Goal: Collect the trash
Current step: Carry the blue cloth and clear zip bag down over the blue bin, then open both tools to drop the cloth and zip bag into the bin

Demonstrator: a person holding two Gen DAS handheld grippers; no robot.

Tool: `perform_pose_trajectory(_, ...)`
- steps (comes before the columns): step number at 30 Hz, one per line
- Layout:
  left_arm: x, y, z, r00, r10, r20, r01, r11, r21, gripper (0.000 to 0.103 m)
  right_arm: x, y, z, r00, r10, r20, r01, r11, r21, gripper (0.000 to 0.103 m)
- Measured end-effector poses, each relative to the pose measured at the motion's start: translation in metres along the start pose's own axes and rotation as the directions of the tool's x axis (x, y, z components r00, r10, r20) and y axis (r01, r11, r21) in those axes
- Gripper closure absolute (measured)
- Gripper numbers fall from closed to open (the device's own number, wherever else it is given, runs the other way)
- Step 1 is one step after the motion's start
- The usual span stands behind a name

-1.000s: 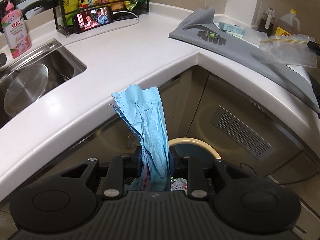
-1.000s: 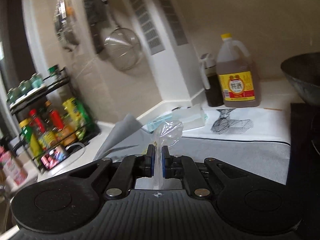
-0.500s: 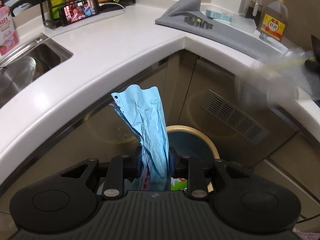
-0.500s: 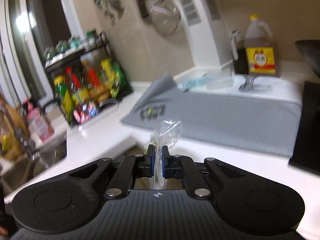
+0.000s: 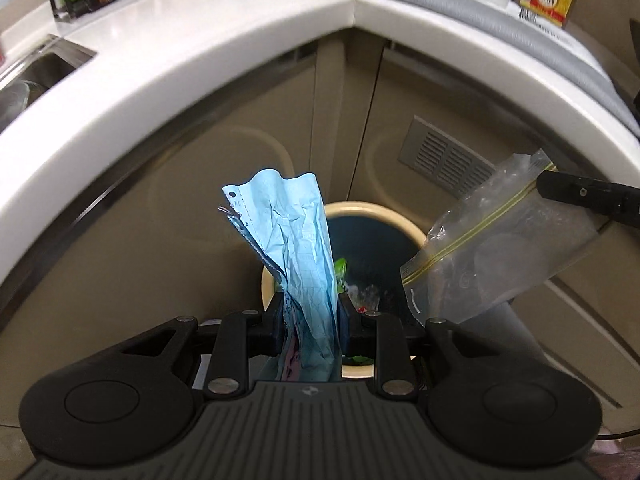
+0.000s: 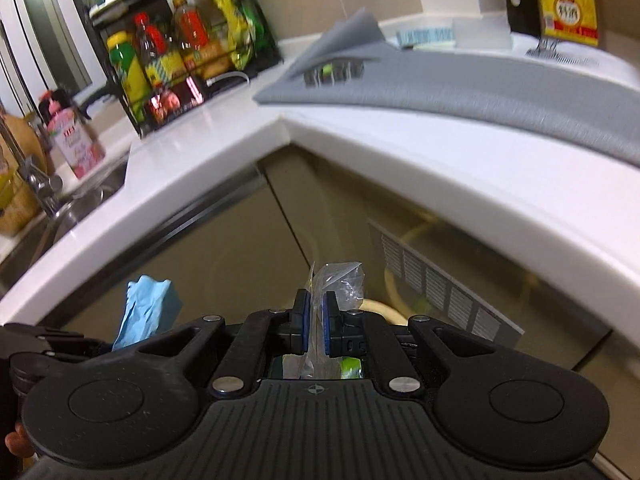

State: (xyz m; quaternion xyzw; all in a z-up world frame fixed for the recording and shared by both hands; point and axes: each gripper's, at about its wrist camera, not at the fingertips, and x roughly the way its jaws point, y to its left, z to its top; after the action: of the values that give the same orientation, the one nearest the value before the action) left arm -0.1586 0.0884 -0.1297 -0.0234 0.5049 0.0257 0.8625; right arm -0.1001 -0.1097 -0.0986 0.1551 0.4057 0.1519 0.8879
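A crumpled blue paper sheet [image 5: 294,248] stands clamped in the left gripper [image 5: 309,316], its jaws grasping the lower end. Directly beyond those jaws sits a cream-rimmed trash bin [image 5: 408,228] with scraps inside. To their right, a clear zip bag [image 5: 496,256] hangs pinched in the clenched jaws of the right gripper [image 6: 316,320]. The white worktop [image 5: 192,60] curves above both.

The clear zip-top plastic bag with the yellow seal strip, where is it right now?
In the left wrist view the clear zip-top plastic bag hangs at right, pinched by the right gripper, just right of the cream-rimmed trash bin under the white countertop.
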Motion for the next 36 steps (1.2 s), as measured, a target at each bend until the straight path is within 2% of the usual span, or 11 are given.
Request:
perform_pose_trajectory(6, 0.036, -0.007, 0.004, 0.997, -0.027, -0.078, 0.029, 0.999, 0.026, 0.075, 0.022, -0.005, -0.006, 0.998, -0.011, -0.059, 0.012, 1.0, 0.017, 0.095)
perform_pose_trajectory(15, 0.086, -0.015, 0.012, 0.982, -0.053, -0.181, 0.063, 0.997, 0.051, 0.075, 0.056, -0.01, -0.014, 0.99, -0.038, -0.139, 0.041, 0.999, 0.022, 0.095)
perform_pose_trajectory(23, 0.13, -0.011, 0.018, 0.955, -0.126, -0.267, 0.143, 0.989, 0.045, 0.075, 0.08, -0.013, -0.016, 0.984, -0.053, -0.171, 0.057, 0.998, 0.021, 0.095)
perform_pose_trajectory(28, 0.163, -0.009, 0.019, 0.935, -0.133, -0.329, 0.156, 0.987, 0.044, 0.074, 0.098, -0.014, -0.016, 0.977, -0.076, -0.198, 0.08, 0.997, 0.012, 0.095)
perform_pose_trajectory(31, 0.177, -0.007, 0.02, 0.92, -0.131, -0.369, 0.163, 0.985, 0.057, 0.049, 0.107, -0.018, -0.015, 0.973, -0.081, -0.217, 0.087, 0.996, 0.021, 0.095)
perform_pose_trajectory(32, 0.178, -0.005, 0.02, 0.92, -0.124, -0.373, 0.155, 0.986, 0.054, 0.027, 0.109, -0.019, -0.015, 0.972, -0.077, -0.221, 0.085, 0.996, 0.025, 0.093)
perform_pose_trajectory(33, 0.177, -0.005, 0.021, 0.923, -0.117, -0.366, 0.144, 0.988, 0.048, 0.011, 0.112, -0.021, -0.014, 0.972, -0.074, -0.224, 0.083, 0.996, 0.033, 0.092)
perform_pose_trajectory(34, 0.174, -0.004, 0.021, 0.931, -0.117, -0.346, 0.14, 0.989, 0.042, 0.009, 0.113, -0.022, -0.014, 0.971, -0.077, -0.226, 0.089, 0.995, 0.041, 0.092)
perform_pose_trajectory(35, 0.171, -0.003, 0.021, 0.934, -0.125, -0.336, 0.146, 0.989, 0.038, 0.009, 0.114, -0.023, -0.013, 0.97, -0.082, -0.228, 0.095, 0.994, 0.046, 0.083)
perform_pose_trajectory(36, 0.169, -0.002, 0.02, 0.931, -0.135, -0.34, 0.156, 0.987, 0.034, 0.009, 0.113, -0.024, -0.012, 0.97, -0.086, -0.229, 0.101, 0.993, 0.055, 0.068)
